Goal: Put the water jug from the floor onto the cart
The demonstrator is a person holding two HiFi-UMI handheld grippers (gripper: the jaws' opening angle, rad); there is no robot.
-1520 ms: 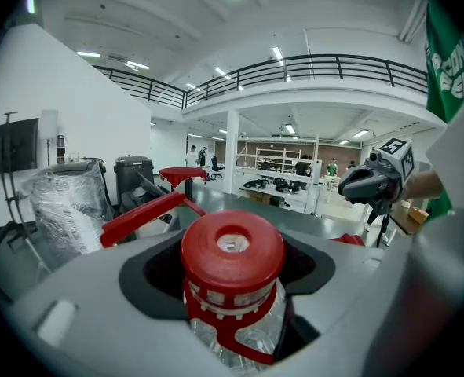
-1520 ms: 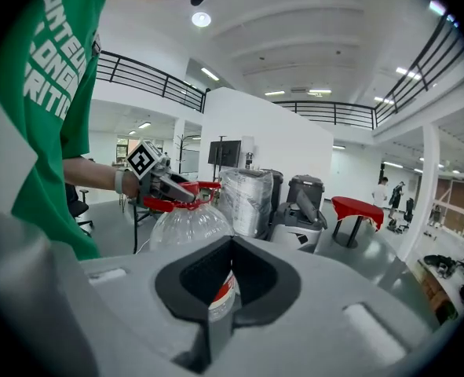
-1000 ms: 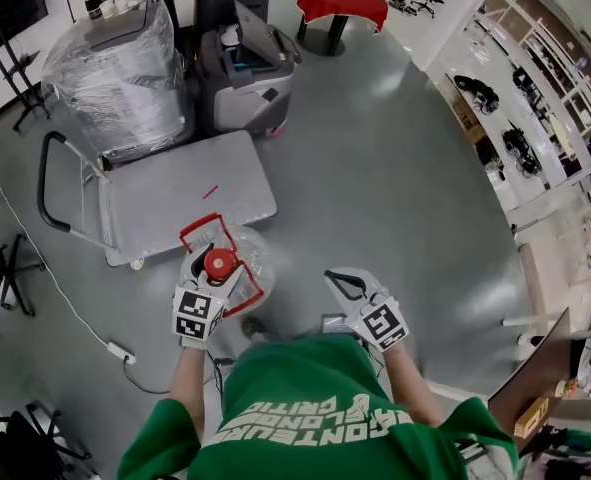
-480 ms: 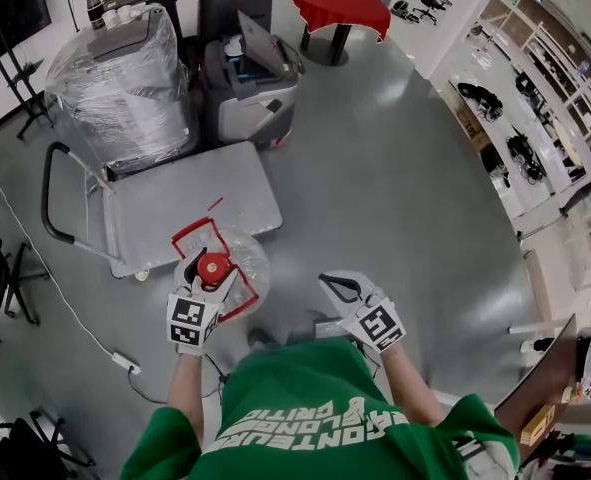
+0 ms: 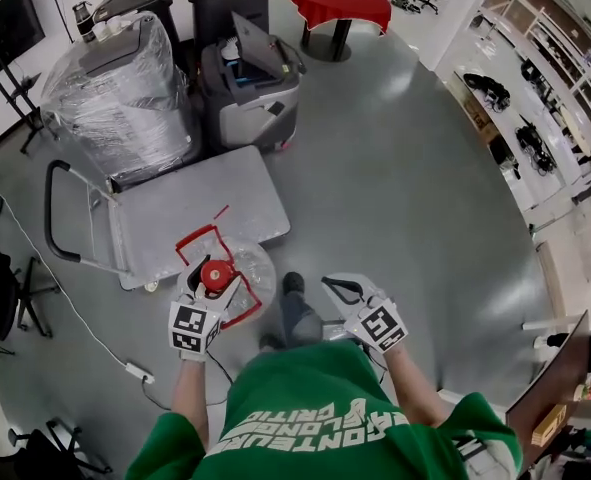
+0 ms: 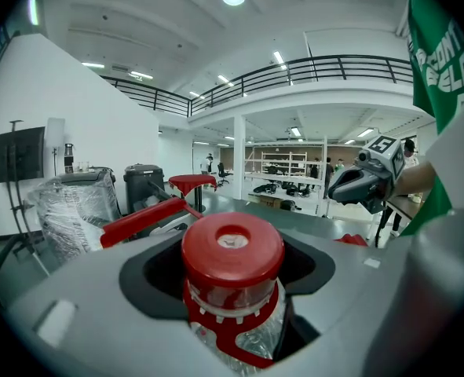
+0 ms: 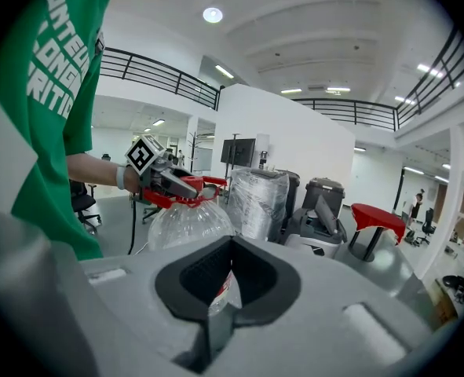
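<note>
Leftmost in the head view, the cart's black push handle (image 5: 47, 208) stands up at the far left end of the flat grey cart (image 5: 175, 203), whose deck is bare except for a small red mark. A shrink-wrapped load (image 5: 125, 88) and a grey machine (image 5: 250, 83) stand just past its far edge. The other three sides open onto bare floor, apart from a white cable (image 5: 65, 303) trailing on the left.

Next comes the water jug (image 5: 247, 268), a clear, round plastic bottle with a red carry handle (image 5: 200, 240). It is at the cart's near edge and looks lifted off the floor. The left gripper (image 5: 213, 286) is clamped on its neck, directly under the red cap (image 6: 232, 248).

No water line can be made out, so the weight is unclear. Full, it would be heavy and swing from the neck. The thin walls look likely to dent and slip under a squeeze. The stiff neck or the handle are the safer holds.

A person's shoe (image 5: 293, 286) is near the jug on its right. Furthest right, the right gripper (image 5: 343, 290) holds nothing, jaws together, well apart from the jug. Wide grey floor lies beyond it.
</note>
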